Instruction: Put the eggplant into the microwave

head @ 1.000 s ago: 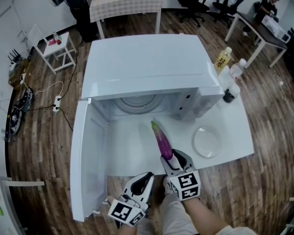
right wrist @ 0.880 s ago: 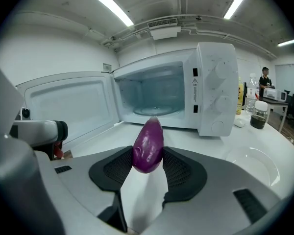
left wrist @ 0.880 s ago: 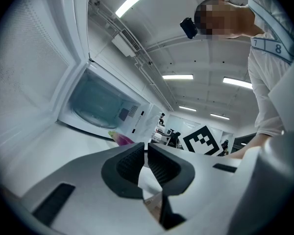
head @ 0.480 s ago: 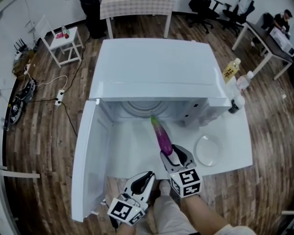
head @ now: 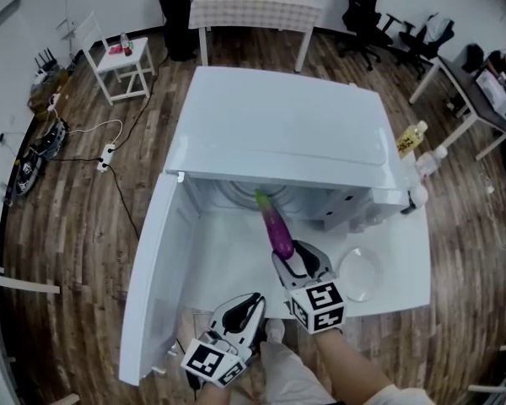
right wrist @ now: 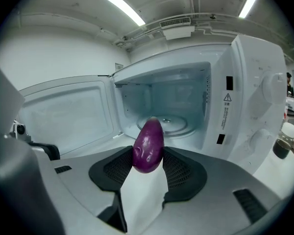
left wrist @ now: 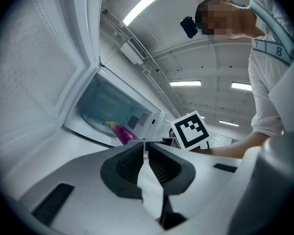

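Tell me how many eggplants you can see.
1: the eggplant is gripped in the right claw, pointing into the open microwave. Part of the cavity is out of sight, so another could be hidden.

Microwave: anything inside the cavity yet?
Only the glass turntable shows inside the microwave, bare where visible. The eggplant, clamped in the right gripper, covers its near middle, so that patch can't be checked.
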`<state>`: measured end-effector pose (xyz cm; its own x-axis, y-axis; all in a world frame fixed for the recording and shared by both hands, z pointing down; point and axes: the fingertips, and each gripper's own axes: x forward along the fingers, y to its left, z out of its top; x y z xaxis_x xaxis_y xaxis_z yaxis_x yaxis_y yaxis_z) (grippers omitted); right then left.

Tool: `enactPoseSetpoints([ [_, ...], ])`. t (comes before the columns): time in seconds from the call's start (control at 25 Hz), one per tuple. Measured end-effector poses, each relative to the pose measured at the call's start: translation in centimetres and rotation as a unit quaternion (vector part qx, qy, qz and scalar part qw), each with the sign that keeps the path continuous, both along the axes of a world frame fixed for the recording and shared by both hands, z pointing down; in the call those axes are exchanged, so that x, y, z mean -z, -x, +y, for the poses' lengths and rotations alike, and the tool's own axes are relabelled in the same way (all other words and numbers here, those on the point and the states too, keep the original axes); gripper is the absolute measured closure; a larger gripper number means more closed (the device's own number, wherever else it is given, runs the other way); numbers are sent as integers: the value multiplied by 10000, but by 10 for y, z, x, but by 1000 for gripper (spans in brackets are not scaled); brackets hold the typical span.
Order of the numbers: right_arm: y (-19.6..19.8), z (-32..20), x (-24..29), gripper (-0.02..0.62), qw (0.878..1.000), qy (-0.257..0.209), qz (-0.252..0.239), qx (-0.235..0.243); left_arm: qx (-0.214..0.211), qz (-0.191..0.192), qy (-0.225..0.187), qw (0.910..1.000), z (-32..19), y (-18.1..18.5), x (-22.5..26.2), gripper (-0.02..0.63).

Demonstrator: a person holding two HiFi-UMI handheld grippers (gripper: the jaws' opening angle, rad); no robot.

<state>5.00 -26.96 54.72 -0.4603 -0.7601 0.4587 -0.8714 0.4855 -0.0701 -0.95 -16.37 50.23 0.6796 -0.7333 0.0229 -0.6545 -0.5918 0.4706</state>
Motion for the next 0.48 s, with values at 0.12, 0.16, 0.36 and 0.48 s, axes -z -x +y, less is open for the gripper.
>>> enactPoseSetpoints([
  [0.12,3,-14,3,383,10000,-32,1,54,4,-7,-48,10000,-5,0,0,583],
  [0.16,4,-20,3,383,10000,-43,2,72,2,-18,-62,10000,-7,-1,0,583],
  [0.36,9,-48,6,383,9998,-60,36,178,28,-18,-103,9999,-11,-2,-2,580],
  [0.48,12,-62,4,384,9997,-54,89,240,29,-45,-124,9999,-12,-1,-2,578],
])
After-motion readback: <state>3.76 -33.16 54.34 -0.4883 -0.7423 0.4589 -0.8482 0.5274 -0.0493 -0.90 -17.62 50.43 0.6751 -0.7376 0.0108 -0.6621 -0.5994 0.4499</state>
